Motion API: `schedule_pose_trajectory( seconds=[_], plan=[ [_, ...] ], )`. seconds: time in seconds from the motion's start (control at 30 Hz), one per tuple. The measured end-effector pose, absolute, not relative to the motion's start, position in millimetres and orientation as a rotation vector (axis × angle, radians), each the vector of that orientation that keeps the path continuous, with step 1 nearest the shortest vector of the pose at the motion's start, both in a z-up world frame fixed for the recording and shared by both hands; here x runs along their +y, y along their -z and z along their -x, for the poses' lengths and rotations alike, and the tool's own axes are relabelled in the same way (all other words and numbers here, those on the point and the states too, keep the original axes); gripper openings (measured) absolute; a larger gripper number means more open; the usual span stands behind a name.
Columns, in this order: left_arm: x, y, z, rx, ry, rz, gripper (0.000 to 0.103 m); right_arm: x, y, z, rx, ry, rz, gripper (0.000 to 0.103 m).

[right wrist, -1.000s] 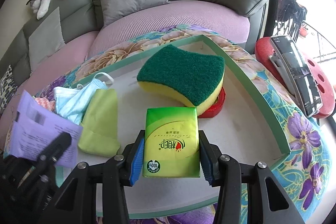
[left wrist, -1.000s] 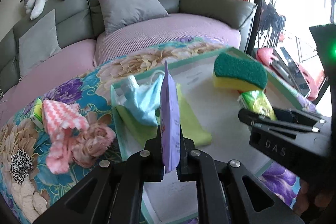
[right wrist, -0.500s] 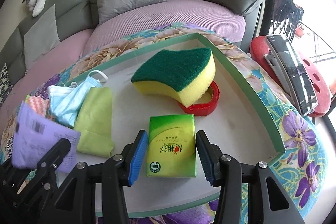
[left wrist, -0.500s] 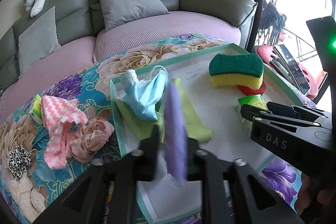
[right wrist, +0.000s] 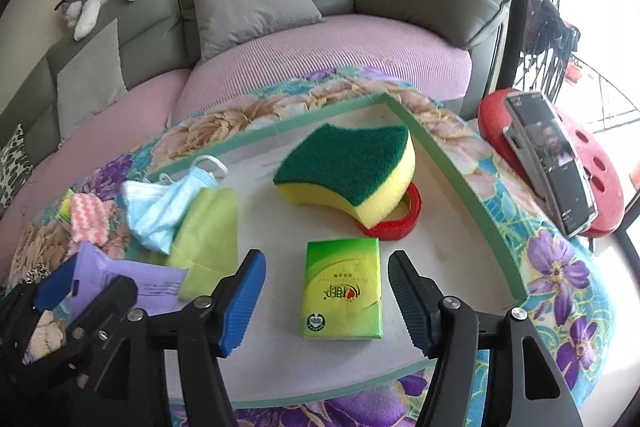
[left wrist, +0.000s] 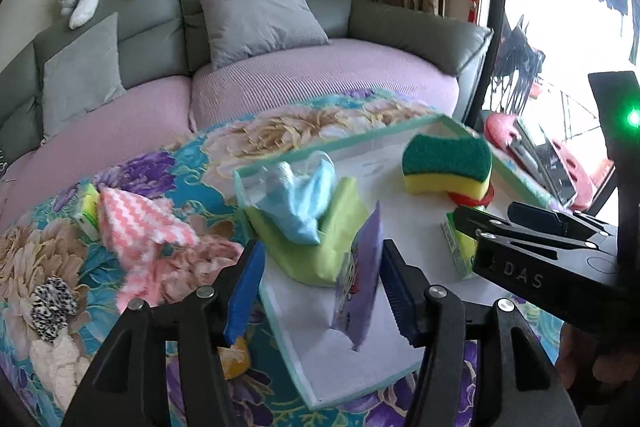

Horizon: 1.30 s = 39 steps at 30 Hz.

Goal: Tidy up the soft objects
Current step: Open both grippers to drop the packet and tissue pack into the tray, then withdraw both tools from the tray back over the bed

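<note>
My left gripper (left wrist: 320, 287) hovers over the near left corner of the green-rimmed white tray (left wrist: 352, 143), its jaws opening. A purple packet (left wrist: 360, 275) stands tilted between the blue pads, leaning toward the right one, its lower edge on the tray. My right gripper (right wrist: 326, 263) is also opening, over a green tissue pack (right wrist: 342, 291) that lies flat on the tray, clear of both pads. The tray also holds a blue face mask (right wrist: 168, 203) on a lime cloth (right wrist: 208, 235), and a yellow-green sponge (right wrist: 348, 167) on a red ring (right wrist: 404, 219).
Left of the tray, on the floral tablecloth, lie a pink zigzag cloth (left wrist: 132, 223) and a leopard-print scrunchie (left wrist: 52, 303). A phone (right wrist: 552, 163) rests on a red stool at the right. A grey and pink sofa (right wrist: 320, 43) curves behind the table.
The left jaws went from shut on the purple packet to wide apart, and the packet tipped over toward the tray. The right jaws spread off the tissue pack, which now lies flat.
</note>
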<state>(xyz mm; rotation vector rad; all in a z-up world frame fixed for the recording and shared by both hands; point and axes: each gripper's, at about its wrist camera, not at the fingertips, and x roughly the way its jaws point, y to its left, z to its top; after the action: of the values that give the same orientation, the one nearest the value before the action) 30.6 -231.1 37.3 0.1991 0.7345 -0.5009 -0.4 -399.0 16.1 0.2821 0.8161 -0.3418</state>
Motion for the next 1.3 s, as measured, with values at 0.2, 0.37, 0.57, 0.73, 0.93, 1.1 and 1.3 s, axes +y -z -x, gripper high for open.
schedule_pose_trajectory(
  seconds=[0.2, 0.37, 0.57, 0.73, 0.93, 1.1, 1.3],
  plan=[
    [-198, -57, -38, 0.705, 0.429, -0.127, 0.071, -394, -34, 7, 0.76, 0.318, -0.286, 0.068],
    [-162, -56, -54, 0.729, 0.304, -0.083, 0.08, -391, -32, 3, 0.772, 0.311, -0.285, 0.068],
    [-128, -42, -71, 0.802, 0.186, -0.006, 0.081, -384, -26, -2, 0.791, 0.298, -0.271, 0.07],
    [-130, -41, -69, 0.806, 0.213, 0.02, 0.081, -382, -22, -5, 0.803, 0.3, -0.264, 0.072],
    [-126, -38, -71, 0.807, 0.146, -0.002, 0.082, -379, -20, -7, 0.814, 0.298, -0.255, 0.075],
    [-125, -26, -77, 0.832, 0.118, -0.012, 0.082, -373, -20, -9, 0.817, 0.294, -0.242, 0.075],
    [-135, -12, -88, 0.853, 0.104, -0.048, 0.082, -371, -21, -10, 0.816, 0.291, -0.24, 0.075]
  ],
)
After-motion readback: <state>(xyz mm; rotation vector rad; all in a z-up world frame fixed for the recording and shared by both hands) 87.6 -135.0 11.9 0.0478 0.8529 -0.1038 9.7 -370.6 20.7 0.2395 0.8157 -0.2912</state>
